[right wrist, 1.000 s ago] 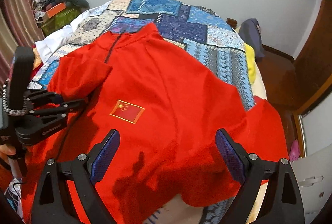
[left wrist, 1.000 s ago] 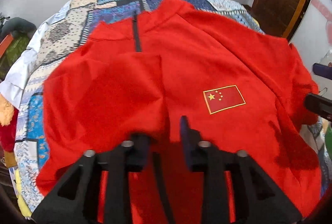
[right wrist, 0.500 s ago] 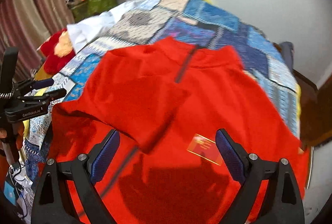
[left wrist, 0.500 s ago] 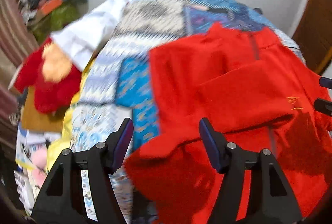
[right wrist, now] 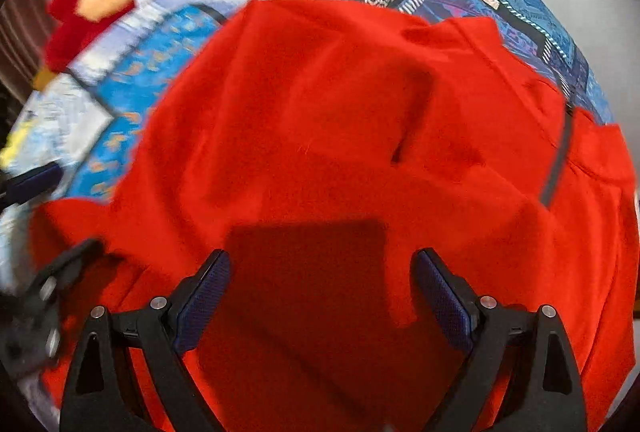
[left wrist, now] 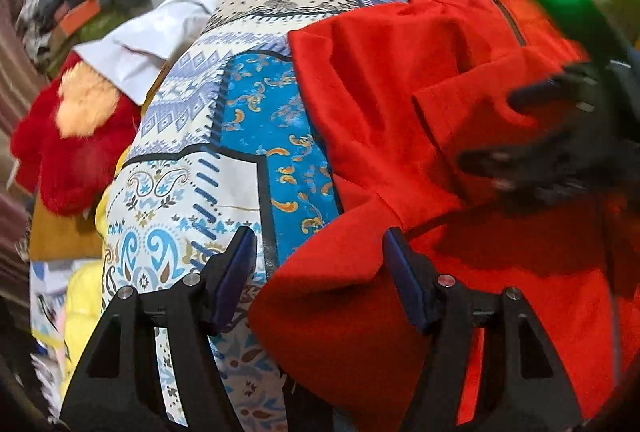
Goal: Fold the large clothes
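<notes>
The red shirt point(right wrist: 340, 119) lies spread on the bed, on top of the patchwork quilt point(left wrist: 240, 135). One sleeve point(left wrist: 472, 111) is folded inward over the chest, and the dark zipper point(right wrist: 556, 167) at the collar is visible in the right view.

My left claw point(left wrist: 316, 264) is above the left edge of the shirt, where the red cloth meets the quilt. Its 2 fingers stand apart and hold nothing; the hem corner of the shirt is between them in the view, but I cannot tell if it touches the pads.

My right claw point(right wrist: 320, 288) hovers over the middle of the shirt. Its fingers are also wide apart, with nothing between them, and its shadow falls on the red cloth just ahead. In the left view this claw appears as a blurred dark shape at the right side, over the folded sleeve.

Beside the bed, on the left, I see a white cloth point(left wrist: 160, 39) and a red plush toy point(left wrist: 76, 135).
</notes>
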`<state>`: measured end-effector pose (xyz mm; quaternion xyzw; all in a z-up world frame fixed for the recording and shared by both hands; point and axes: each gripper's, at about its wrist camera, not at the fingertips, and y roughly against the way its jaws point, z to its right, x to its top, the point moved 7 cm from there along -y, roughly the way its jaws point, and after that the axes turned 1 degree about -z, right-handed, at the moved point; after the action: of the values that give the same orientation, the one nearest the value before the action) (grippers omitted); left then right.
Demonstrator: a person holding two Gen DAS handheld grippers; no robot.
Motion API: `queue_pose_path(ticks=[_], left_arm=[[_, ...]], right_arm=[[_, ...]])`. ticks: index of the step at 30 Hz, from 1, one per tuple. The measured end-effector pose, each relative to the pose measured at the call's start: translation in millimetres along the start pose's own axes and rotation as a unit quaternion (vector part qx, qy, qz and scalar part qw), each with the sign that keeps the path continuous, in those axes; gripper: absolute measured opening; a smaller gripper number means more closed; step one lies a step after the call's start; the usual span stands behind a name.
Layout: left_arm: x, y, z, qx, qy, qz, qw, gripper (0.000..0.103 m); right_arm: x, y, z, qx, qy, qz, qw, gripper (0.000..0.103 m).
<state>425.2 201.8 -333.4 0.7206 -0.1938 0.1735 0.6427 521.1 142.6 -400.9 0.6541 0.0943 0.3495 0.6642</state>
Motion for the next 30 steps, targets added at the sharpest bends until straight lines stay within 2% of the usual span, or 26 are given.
queue_pose_path(ticks=[5,6,8,9,10,11,12,16,17,19,20,22,24,28,30], left_arm=[[0,-2,-3,-0.002,-0.006,0.009,0.9999,0.065],[0,-2,-2,-0.002,-0.005,0.008,1.0000,0.065],[2,-3,-1,0.000,-0.007,0.006,1.0000,0.065],[2,-4,2,0.000,-0.010,0.004,0.9999,0.066],[3,-6,5,-0.002,-0.014,0.001,0.9999,0.072],[4,-8,9,-0.007,-0.023,-0.003,0.9997,0.076],[4,-12,15,-0.009,-0.039,-0.007,0.9992,0.085],[7,-26,30,0.039,-0.086,-0.010,0.9955,0.085],[9,-30,32,0.048,-0.086,-0.010,0.9951,0.082],[14,-35,32,0.068,-0.083,-0.011,0.9941,0.058],[16,-36,31,0.076,-0.079,-0.011,0.9939,0.051],[23,-37,25,0.069,-0.048,-0.019,0.9963,0.024],[26,-36,16,0.064,-0.014,-0.026,0.9975,0.014],[31,-20,-14,0.074,0.051,-0.012,0.9959,0.012],[28,-13,-27,0.065,0.074,-0.013,0.9950,0.012]], right_arm=[[3,-7,-15,-0.073,0.062,0.044,0.994,0.092],[2,-6,-16,-0.069,0.063,0.047,0.994,0.087],[0,-1,-17,-0.054,0.063,0.052,0.995,0.064],[-1,1,-18,-0.040,0.060,0.047,0.996,0.039],[-4,6,-14,-0.039,0.052,0.045,0.997,0.028],[-4,8,-11,-0.041,0.049,0.045,0.997,0.021],[-6,11,-7,-0.039,0.043,0.044,0.997,0.015],[-18,35,32,-0.009,-0.023,0.054,0.998,0.008],[-21,42,42,-0.005,-0.034,0.059,0.998,0.008],[-27,57,62,-0.001,-0.053,0.070,0.996,0.008],[-34,68,76,0.001,-0.064,0.075,0.995,0.008],[-43,84,97,-0.013,-0.075,0.085,0.993,0.008],[-49,94,117,-0.020,-0.085,0.090,0.992,0.008],[-73,112,155,-0.035,-0.110,0.093,0.989,0.008],[-89,114,174,-0.044,-0.124,0.087,0.988,0.008]])
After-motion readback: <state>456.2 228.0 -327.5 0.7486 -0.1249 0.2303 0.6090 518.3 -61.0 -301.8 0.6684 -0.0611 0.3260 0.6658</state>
